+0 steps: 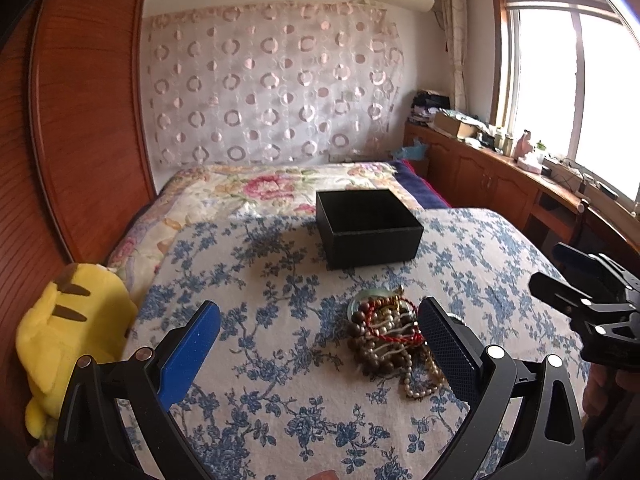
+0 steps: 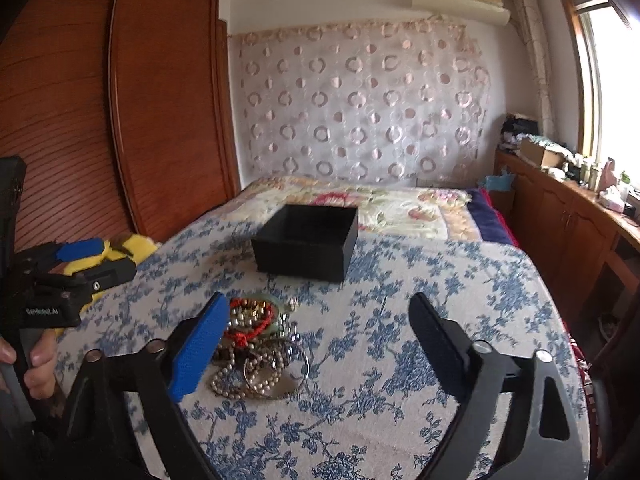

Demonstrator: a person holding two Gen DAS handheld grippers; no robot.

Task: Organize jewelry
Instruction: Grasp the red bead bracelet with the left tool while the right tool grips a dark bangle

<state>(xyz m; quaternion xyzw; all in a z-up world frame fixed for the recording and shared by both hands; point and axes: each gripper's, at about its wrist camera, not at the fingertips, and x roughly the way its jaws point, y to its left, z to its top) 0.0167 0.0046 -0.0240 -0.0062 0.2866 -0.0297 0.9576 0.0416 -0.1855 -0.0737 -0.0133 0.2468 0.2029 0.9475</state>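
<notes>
**Pick one strand at a time from the tangle**

Nearest, both tools hang above the foot end of the bed [image 1: 248,380] with jaws spread and nothing between them. The left tool [image 1: 320,344] has its black finger just beside the jewelry pile [image 1: 390,332]; the right tool [image 2: 316,340] has its blue finger at the pile's left edge. The pile lies on the blue-flowered cover [image 2: 400,360], near the middle of the bed's width: brown beads, pearl strands, a red cord and what looks like a green bangle, though the blur makes that uncertain. Beyond it, well apart, stands the open black box [image 1: 370,228], apparently empty.

To do this well, I would close on a single outlying loop, such as the pearl strand trailing toward the foot end, lift slowly so tangles show, and let the other tool hold the rest down.
</notes>
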